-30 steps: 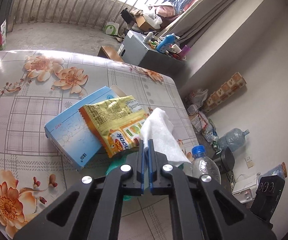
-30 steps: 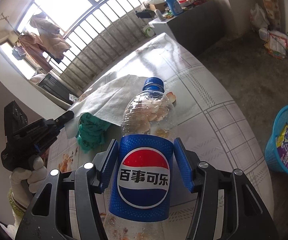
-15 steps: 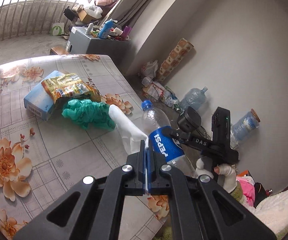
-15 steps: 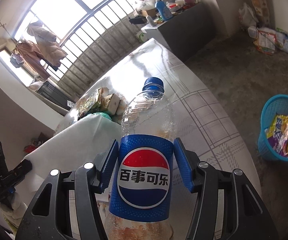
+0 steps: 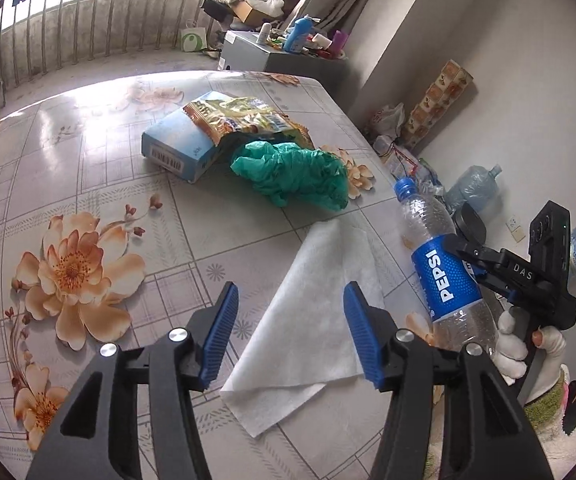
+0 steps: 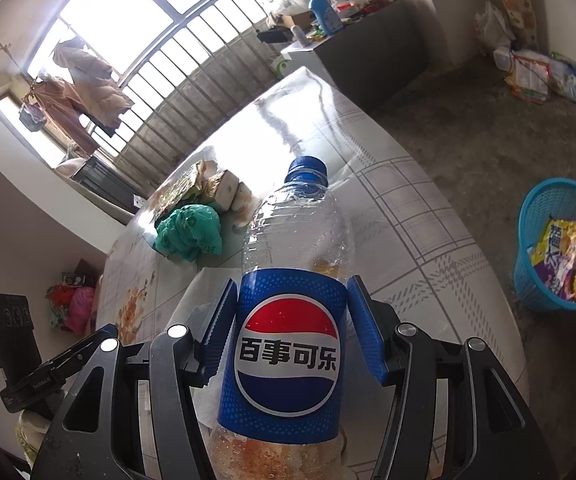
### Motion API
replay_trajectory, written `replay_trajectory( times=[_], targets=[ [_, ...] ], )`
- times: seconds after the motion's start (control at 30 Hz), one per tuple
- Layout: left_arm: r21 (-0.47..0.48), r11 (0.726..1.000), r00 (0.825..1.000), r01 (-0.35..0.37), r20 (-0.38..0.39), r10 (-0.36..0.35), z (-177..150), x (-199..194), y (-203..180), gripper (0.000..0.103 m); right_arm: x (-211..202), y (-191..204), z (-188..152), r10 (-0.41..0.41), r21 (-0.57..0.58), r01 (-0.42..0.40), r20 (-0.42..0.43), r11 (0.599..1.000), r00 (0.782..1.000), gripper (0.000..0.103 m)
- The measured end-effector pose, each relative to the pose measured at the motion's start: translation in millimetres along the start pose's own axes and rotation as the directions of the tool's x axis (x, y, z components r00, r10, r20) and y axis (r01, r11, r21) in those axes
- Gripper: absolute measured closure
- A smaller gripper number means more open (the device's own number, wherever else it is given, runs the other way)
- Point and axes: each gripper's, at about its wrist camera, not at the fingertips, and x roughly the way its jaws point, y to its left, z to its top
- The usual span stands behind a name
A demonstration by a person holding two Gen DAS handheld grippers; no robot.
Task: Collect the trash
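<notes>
A broad table covered in a glossy grey checked cloth printed with orange flowers [image 5: 68,268] fills most of the left wrist view and runs away toward the barred window in the right wrist view. On the concrete floor past the table's edge stands a bright blue plastic lattice basket [image 6: 527,240], with crumpled purple and yellow snack wrappers [image 6: 571,256] inside it. Toward the far middle of the table lies a flat light blue cardboard box with a barcode on its end [image 5: 176,148], and a yellow and orange crinkled snack bag [image 5: 244,120] rests partly on top of it. Just beside the box, touching the open end of the bag, sits a crumpled green plastic bag [image 5: 295,176]. Nearer, a white paper tissue folded into a rough wedge [image 5: 311,320] lies flat on the cloth, apart from the green bag. The left gripper [image 5: 289,336] hangs over this tissue with its blue-padded jaws spread wide, gripping nothing, the tissue lying between and below them. The right gripper [image 6: 291,332] is clamped on a clear plastic Pepsi bottle with a blue cap and blue label [image 6: 288,352], its pads pressed against both sides of the label; in the left wrist view that bottle is held tilted at the table's right edge, above the tissue's right side.
</notes>
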Motion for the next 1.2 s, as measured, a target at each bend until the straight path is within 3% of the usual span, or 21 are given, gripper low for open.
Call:
replay_trajectory(
  times=[0.13,0.2,0.33,0.43,0.63,0.73,0.87,1.1,1.2],
  targets=[
    [0.061,0.995,0.995,0.074,-0.072,-0.07,1,24,-22,0.037,0,-3,-2,0.009,0.004,-0.009,-0.001,1.0,1.0,0.05],
    [0.105,0.994,0.995,0.038,-0.1,-0.028,-3,38,-35,0.031,1,-5,-3,0.013,0.009,-0.013,0.001,1.0,1.0,0.05],
    [0.145,0.989,0.991,0.029,-0.135,-0.009,-11,60,-50,0.029,1,-6,-3,0.019,0.014,-0.019,0.004,1.0,1.0,0.05],
    [0.202,0.979,0.987,-0.022,-0.154,0.054,-18,74,-58,0.029,1,-6,-3,0.023,0.02,-0.023,0.006,1.0,1.0,0.05],
    [0.302,0.947,0.983,-0.11,-0.11,0.149,-24,83,-64,0.029,1,-9,-3,0.039,0.03,-0.039,0.007,0.999,0.999,0.05],
    [0.301,0.944,0.98,-0.134,-0.098,0.171,-22,84,-62,0.037,1,-10,-3,0.045,0.035,-0.046,0.008,0.998,0.999,0.049],
    [0.284,0.944,0.977,-0.166,-0.081,0.196,-17,84,-55,0.056,1,-12,-4,0.055,0.04,-0.055,0.008,0.998,0.998,0.049],
    [0.243,0.953,0.976,-0.182,-0.077,0.206,-11,80,-40,0.089,1,-16,-4,0.082,0.066,-0.082,0.009,0.994,0.997,0.05],
    [0.231,0.957,0.978,-0.173,-0.077,0.196,-9,78,-38,0.097,1,-19,-3,0.098,0.081,-0.098,0.008,0.992,0.995,0.05]
  ],
)
